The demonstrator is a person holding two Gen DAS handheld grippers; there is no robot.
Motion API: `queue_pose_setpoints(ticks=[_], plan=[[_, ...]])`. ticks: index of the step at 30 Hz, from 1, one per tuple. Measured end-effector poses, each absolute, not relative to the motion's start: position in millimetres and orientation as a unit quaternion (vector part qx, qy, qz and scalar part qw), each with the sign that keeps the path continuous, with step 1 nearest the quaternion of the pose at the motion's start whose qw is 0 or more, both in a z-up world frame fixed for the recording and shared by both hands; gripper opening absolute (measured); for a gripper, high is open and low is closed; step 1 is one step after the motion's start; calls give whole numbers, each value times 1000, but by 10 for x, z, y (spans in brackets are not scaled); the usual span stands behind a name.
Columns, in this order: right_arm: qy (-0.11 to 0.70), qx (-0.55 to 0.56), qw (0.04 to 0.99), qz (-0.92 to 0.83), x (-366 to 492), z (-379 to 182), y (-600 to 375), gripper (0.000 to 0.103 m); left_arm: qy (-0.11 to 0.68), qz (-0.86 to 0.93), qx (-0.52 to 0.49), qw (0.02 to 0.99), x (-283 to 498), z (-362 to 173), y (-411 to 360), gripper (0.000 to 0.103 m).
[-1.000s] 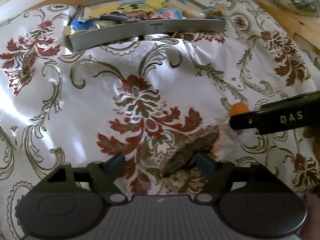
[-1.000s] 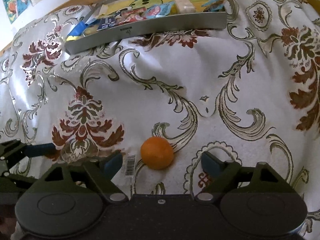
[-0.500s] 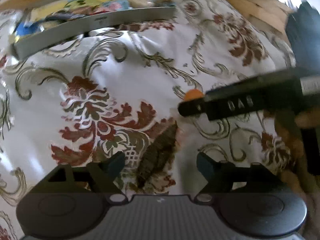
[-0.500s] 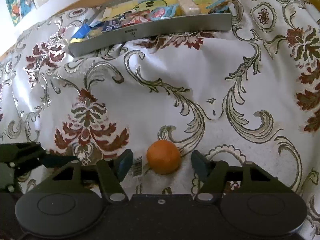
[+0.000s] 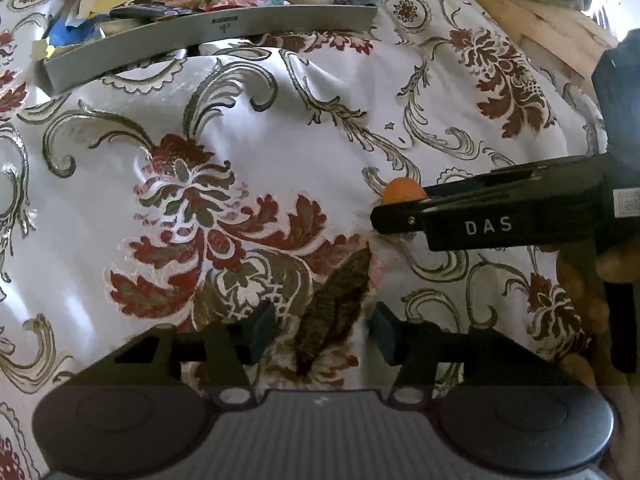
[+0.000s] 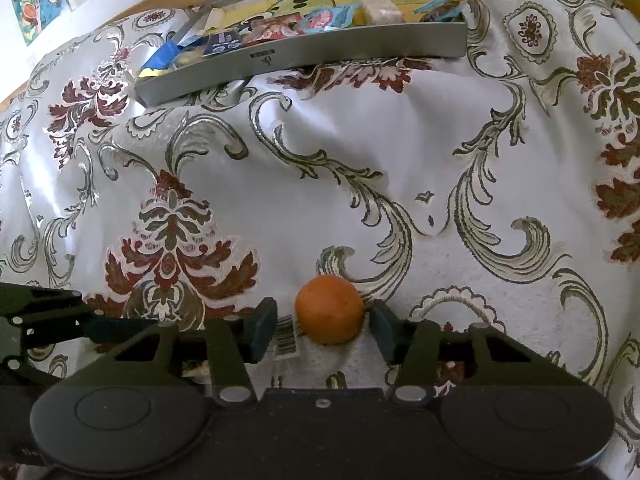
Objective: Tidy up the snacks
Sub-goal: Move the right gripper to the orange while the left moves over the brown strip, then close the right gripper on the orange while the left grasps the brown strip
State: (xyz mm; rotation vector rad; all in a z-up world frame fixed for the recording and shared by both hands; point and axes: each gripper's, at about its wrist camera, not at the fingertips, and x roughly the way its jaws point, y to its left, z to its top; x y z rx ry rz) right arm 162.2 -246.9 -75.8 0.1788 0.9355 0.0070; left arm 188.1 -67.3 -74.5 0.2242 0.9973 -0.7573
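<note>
On the floral cloth point(image 6: 320, 168) lies one orange point(image 6: 329, 309) between the spread fingers of the right claw point(image 6: 320, 324), whose right pad seems just to touch it. One dark dried snack in clear wrap point(image 5: 334, 312) lies between the open fingers of the left claw point(image 5: 320, 330). "DAS" shows on the right claw's side. One grey tray point(image 6: 360, 50) of packets sits well beyond, and a barcode label point(image 6: 286, 338) lies just beside the orange.
</note>
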Motion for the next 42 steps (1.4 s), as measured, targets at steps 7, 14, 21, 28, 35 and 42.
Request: queue_pose_setpoints(ticks=[7, 14, 21, 28, 35, 42], plan=[[450, 89, 888, 2, 1605, -738, -2495, 38, 497, -337, 61, 797, 1924, -733, -602, 52], [454, 94, 886, 4, 1603, -743, -2519, 38, 534, -305, -17, 788, 1972, -734, -431, 52], [453, 84, 888, 3, 1574, -752, -2480, 38, 549, -267, -82, 788, 1969, -747, -257, 50], [446, 76, 892, 7, 1529, -729, -2446, 38, 548, -231, -138, 792, 1984, -794, -139, 47], [441, 66, 895, 11, 1493, -704, -2407, 37, 539, -232, -133, 799, 1979, -784, -158, 37], [433, 55, 899, 20, 1437, -673, -2351, 37, 516, -233, -132, 814, 1928, -687, -140, 26]])
